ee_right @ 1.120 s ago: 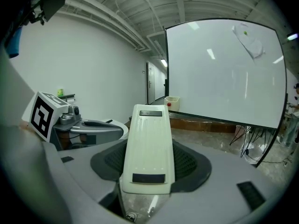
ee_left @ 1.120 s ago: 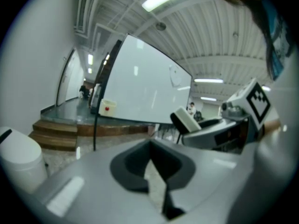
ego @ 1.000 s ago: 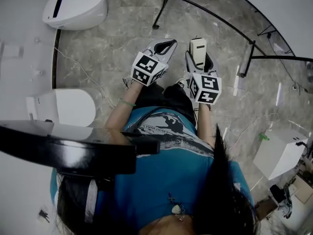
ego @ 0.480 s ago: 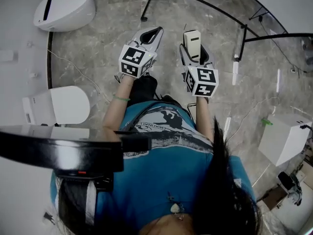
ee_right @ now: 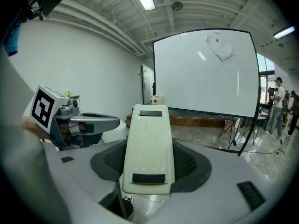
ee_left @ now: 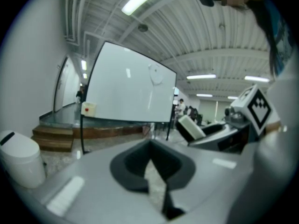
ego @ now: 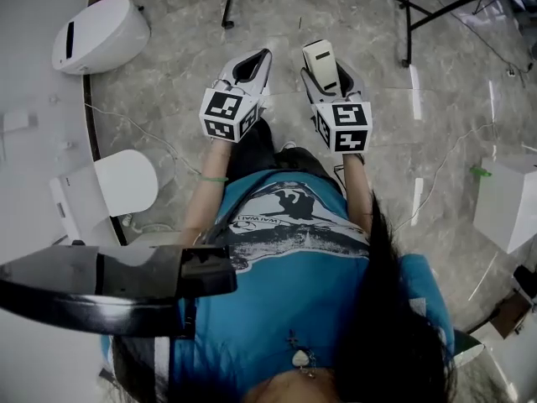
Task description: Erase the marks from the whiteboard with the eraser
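We stand on a marbled floor [ego: 168, 99] and face the whiteboard [ee_right: 205, 73], which is well ahead on a black stand [ego: 403, 19]. The head view cuts off the board and shows only the stand's legs. A faint mark [ee_right: 219, 49] sits near the board's upper right, too blurred to read. Our right tongs [ee_right: 148, 139] are clamped on the cream eraser [ee_right: 148, 148], which juts out far beyond them. To their left, our left tongs [ee_left: 150, 143] are closed together with nothing in them. A small box [ee_right: 158, 99] hangs at the board's lower left, its contents hidden.
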